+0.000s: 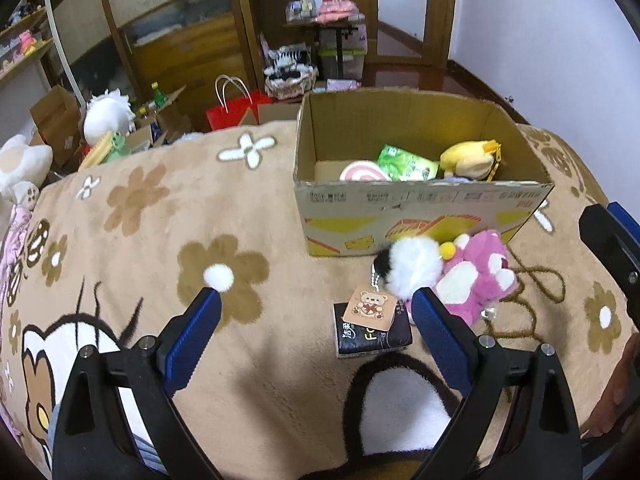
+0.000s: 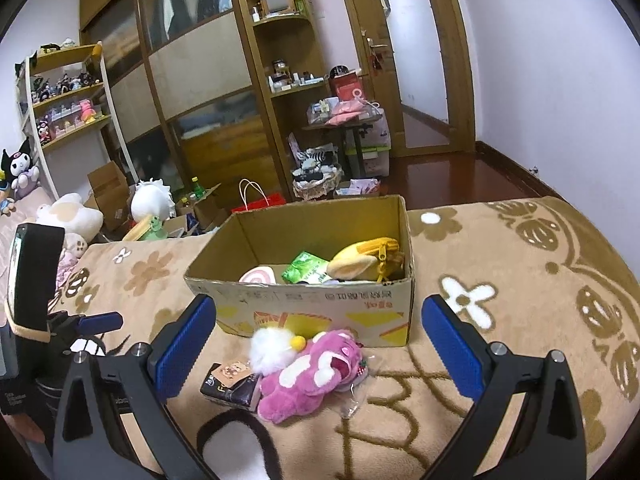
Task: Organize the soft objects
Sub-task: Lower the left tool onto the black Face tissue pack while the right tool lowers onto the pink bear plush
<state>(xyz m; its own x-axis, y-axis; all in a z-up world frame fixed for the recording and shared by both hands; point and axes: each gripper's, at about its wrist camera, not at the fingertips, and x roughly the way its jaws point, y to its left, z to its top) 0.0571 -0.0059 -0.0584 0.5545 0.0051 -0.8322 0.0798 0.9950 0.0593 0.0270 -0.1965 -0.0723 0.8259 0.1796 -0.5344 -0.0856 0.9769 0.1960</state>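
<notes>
An open cardboard box (image 1: 420, 204) (image 2: 320, 304) stands on the brown flowered blanket. Inside lie a yellow plush pouch (image 1: 472, 160) (image 2: 366, 266), a green packet (image 1: 406, 164) (image 2: 306, 270) and a pink-and-white round toy (image 1: 362, 172) (image 2: 258, 276). In front of the box lie a pink plush bear (image 1: 478, 280) (image 2: 316, 372), a white fluffy pom toy (image 1: 412, 266) (image 2: 270, 348) with a bear tag, and a dark tissue pack (image 1: 372, 334) (image 2: 232, 388). My left gripper (image 1: 318, 304) is open and empty, just before the tissue pack. My right gripper (image 2: 320, 324) is open and empty above the pink bear.
The blanket (image 1: 160, 220) covers a bed. Beyond its far edge are a red paper bag (image 1: 236, 110), cardboard boxes, plush toys (image 1: 108, 114), wooden wardrobes and shelves (image 2: 280, 80). The right gripper shows at the left wrist view's right edge (image 1: 612, 248).
</notes>
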